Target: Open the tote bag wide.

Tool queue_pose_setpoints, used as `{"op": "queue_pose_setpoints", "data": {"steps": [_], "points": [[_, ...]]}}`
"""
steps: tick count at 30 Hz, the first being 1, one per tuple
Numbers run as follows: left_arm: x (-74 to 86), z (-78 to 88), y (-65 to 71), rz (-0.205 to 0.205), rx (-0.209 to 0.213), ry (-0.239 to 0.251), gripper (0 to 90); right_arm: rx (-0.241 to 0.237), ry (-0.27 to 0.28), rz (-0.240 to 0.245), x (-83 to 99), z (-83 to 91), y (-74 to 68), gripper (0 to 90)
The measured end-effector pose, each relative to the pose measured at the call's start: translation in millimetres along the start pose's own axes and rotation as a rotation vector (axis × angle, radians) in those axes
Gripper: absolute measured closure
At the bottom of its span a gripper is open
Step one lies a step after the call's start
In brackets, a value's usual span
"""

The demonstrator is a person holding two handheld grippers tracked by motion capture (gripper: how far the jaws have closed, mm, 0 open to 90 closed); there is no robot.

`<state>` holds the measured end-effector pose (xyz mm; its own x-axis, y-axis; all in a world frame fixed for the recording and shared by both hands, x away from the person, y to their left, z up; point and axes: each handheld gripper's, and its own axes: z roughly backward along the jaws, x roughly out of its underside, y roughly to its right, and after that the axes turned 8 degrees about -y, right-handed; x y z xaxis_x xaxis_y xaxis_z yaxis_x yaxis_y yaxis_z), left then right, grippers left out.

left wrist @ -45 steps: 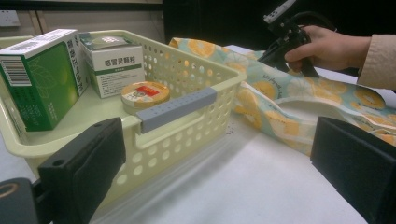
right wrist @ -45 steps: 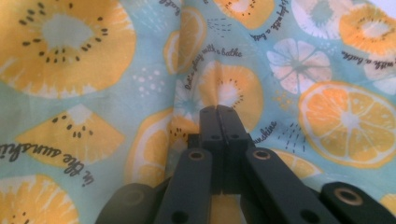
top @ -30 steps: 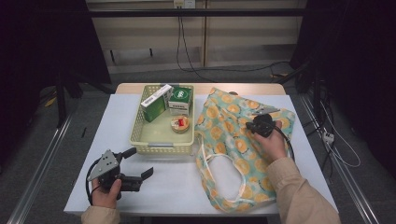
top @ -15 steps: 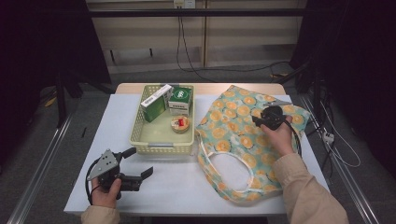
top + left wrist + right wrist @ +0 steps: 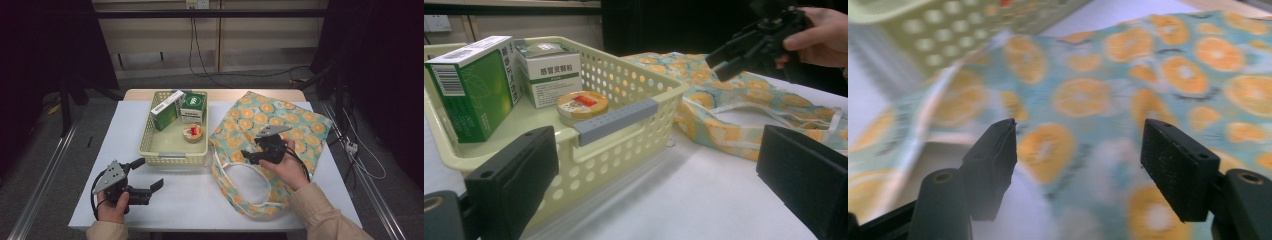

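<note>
The left gripper [image 5: 147, 189] rests on the table, jaws wide and empty, near the basket [image 5: 172, 159]. The right gripper [image 5: 248, 154], jaws just opened with nothing between them, hovers over the flat bag [image 5: 280, 120]; regrasping could catch both layers and keep its mouth shut.

A fabric bag [image 5: 270, 125] in pale teal, printed with orange slices, lies flat and rumpled at the right of the high view. Its pale handles [image 5: 235, 172] loop out at lower left, seemingly around the open mouth; the far corner points to upper right.
</note>
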<state>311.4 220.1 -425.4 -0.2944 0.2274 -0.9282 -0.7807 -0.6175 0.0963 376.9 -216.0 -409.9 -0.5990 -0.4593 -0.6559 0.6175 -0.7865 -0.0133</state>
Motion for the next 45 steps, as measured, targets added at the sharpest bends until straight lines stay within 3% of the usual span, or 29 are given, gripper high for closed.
{"op": "queue_pose_setpoints", "data": {"steps": [10, 13, 21, 24, 26, 29, 32, 33, 38, 45], "points": [[0.4, 0.6, -0.3, 0.003, -0.004, 0.0, 3.2, -0.106, -0.028, 0.1, 4.2, -10.1, -61.1, 32.9], [0.7, 1.2, -0.6, 0.01, -0.005, 0.002, 3.2, -0.136, -0.036, 0.113, 4.7, -15.7, -72.1, 33.2], [1.5, 0.3, -1.2, 0.012, -0.002, -0.002, 3.2, -0.16, -0.082, 0.15, 10.5, -33.4, -88.4, 36.8], [1.7, 0.1, -1.1, 0.013, -0.002, -0.004, 3.2, -0.148, -0.102, 0.162, 13.2, -38.7, -91.2, 37.0], [1.7, 0.1, -0.8, 0.014, -0.002, -0.003, 3.2, -0.147, -0.118, 0.166, 15.4, -42.8, -91.6, 42.7], [1.7, 0.3, -1.4, 0.012, -0.002, -0.002, 3.2, -0.155, -0.113, 0.171, 16.4, -43.1, -92.0, 57.0], [1.8, 0.8, -1.6, 0.013, -0.003, -0.002, 3.2, -0.175, -0.121, 0.169, 15.6, -41.6, -90.5, 83.5], [1.6, 1.0, -1.4, 0.014, -0.003, -0.002, 3.2, -0.174, -0.125, 0.162, 15.1, -41.4, -88.6, 87.2], [1.6, 0.6, -1.4, 0.012, -0.002, -0.002, 3.2, -0.17, -0.079, 0.106, 9.4, -34.5, -74.9, 89.9], [1.6, 1.0, -1.7, 0.014, -0.003, 0.001, 3.2, -0.153, 0.043, 0.051, -20.4, 0.4, -56.4, 90.0]]}}
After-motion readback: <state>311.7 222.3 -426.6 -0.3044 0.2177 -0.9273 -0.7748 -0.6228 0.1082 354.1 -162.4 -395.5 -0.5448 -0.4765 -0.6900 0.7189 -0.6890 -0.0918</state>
